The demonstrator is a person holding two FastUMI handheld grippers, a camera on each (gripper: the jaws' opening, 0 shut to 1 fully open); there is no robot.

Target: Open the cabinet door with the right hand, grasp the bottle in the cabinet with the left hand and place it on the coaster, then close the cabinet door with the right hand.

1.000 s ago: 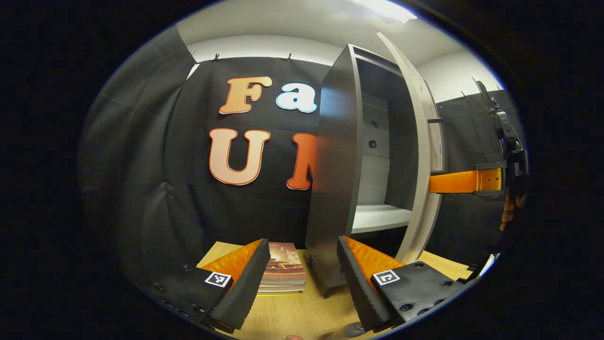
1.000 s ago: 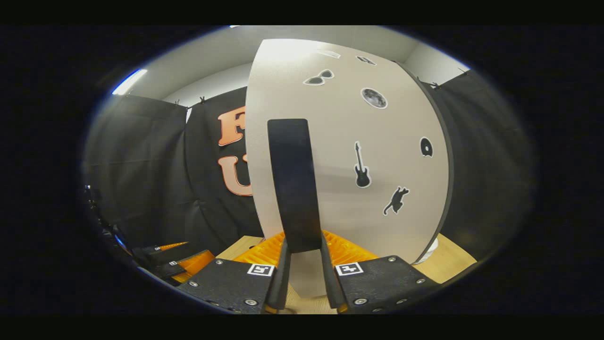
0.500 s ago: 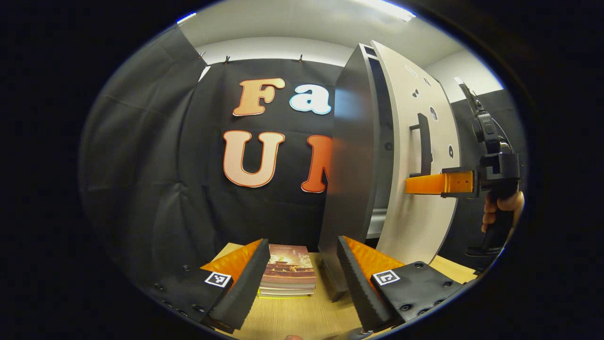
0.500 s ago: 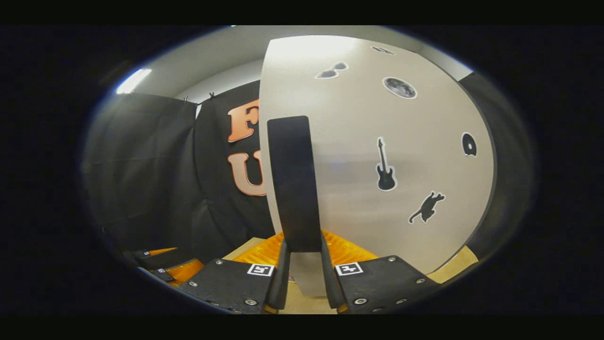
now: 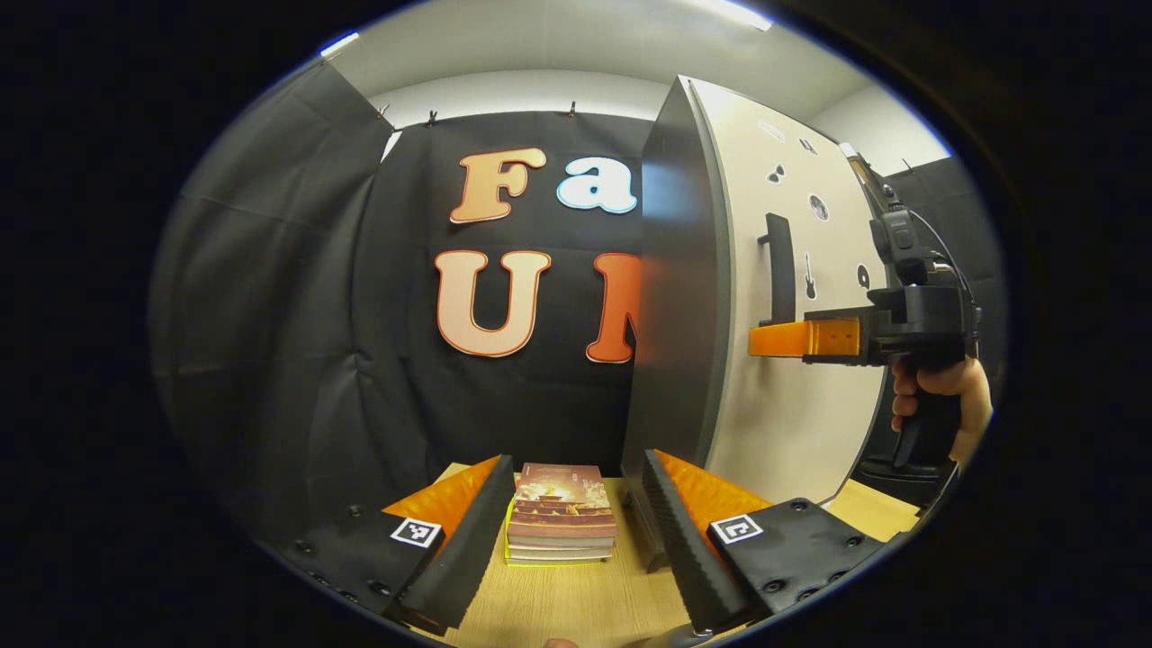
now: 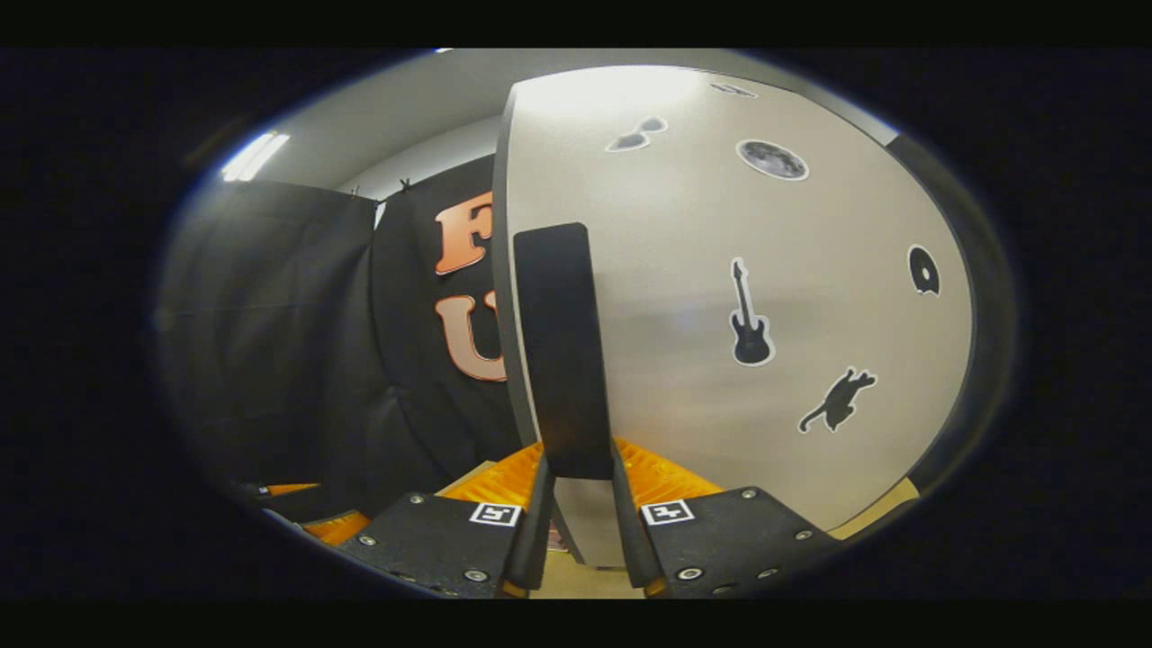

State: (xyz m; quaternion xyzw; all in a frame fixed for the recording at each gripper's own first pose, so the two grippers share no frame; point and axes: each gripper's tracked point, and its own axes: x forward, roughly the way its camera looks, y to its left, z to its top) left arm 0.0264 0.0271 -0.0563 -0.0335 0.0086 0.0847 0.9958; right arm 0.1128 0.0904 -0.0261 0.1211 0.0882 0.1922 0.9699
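Note:
The grey cabinet (image 5: 675, 297) stands on the wooden table at centre right in the left gripper view. Its pale door (image 5: 792, 423) with small dark stickers lies against the cabinet front, with no gap that I can see. My right gripper (image 5: 760, 340), held by a hand (image 5: 940, 382), is shut on the lower part of the dark vertical door handle (image 5: 779, 265). In the right gripper view the handle (image 6: 562, 351) runs up from between the fingers of my right gripper (image 6: 580, 468), against the door (image 6: 720, 270). My left gripper (image 5: 576, 461) hovers open over the table, holding nothing.
A small stack of books (image 5: 562, 517) lies on the wooden table (image 5: 576, 603) just left of the cabinet, straight ahead of my left gripper. Black cloth walls close off the back and both sides.
The door swung from wide open to flat against the cabinet, with my right gripper holding the handle throughout. The shelf inside went out of sight. My left gripper shifted slightly, staying open.

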